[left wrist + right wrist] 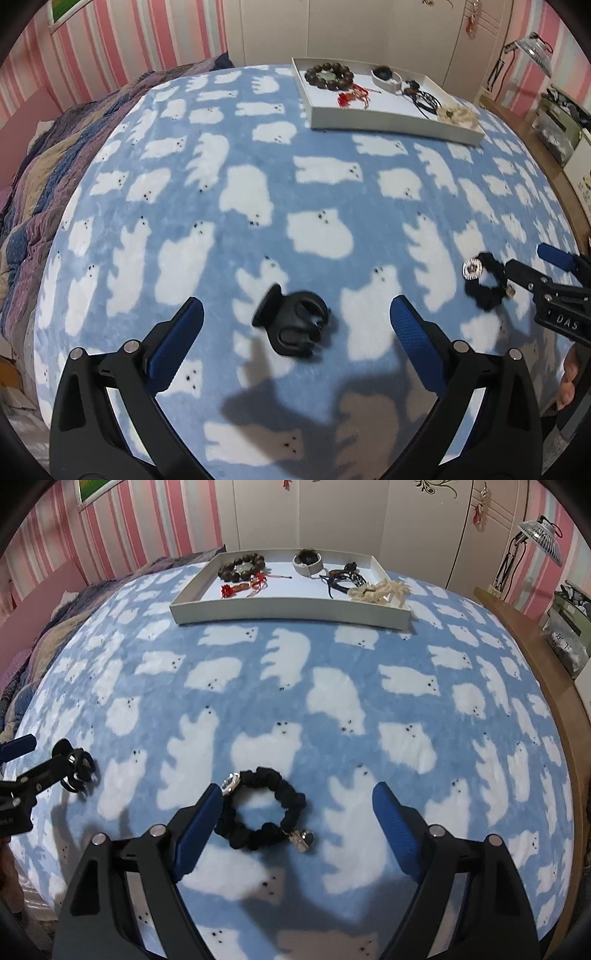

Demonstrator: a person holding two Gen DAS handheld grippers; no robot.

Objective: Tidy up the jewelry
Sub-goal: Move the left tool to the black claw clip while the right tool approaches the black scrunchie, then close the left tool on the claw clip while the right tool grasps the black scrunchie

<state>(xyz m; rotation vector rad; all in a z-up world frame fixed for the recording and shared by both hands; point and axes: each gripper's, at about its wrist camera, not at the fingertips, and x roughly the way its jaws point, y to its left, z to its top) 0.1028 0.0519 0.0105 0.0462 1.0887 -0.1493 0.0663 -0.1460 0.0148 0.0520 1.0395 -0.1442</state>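
Observation:
A black hair claw clip (293,323) lies on the blue bear-print blanket between the fingers of my open left gripper (297,314); it also shows at the left of the right wrist view (77,770). A black scrunchie bracelet with silver charms (264,808) lies between the fingers of my open right gripper (297,797), its left side against the left pad; it also shows in the left wrist view (485,282). A white tray (291,609) at the far side of the bed holds a wooden bead bracelet (242,566), a red tassel (243,587), a white bangle (306,563), black cords and a cream piece.
A striped quilt (44,177) is bunched along the bed's left side. A wooden bed edge (546,686) runs along the right, with boxes and a lamp (539,535) beyond. White wardrobe doors (332,513) stand behind the tray.

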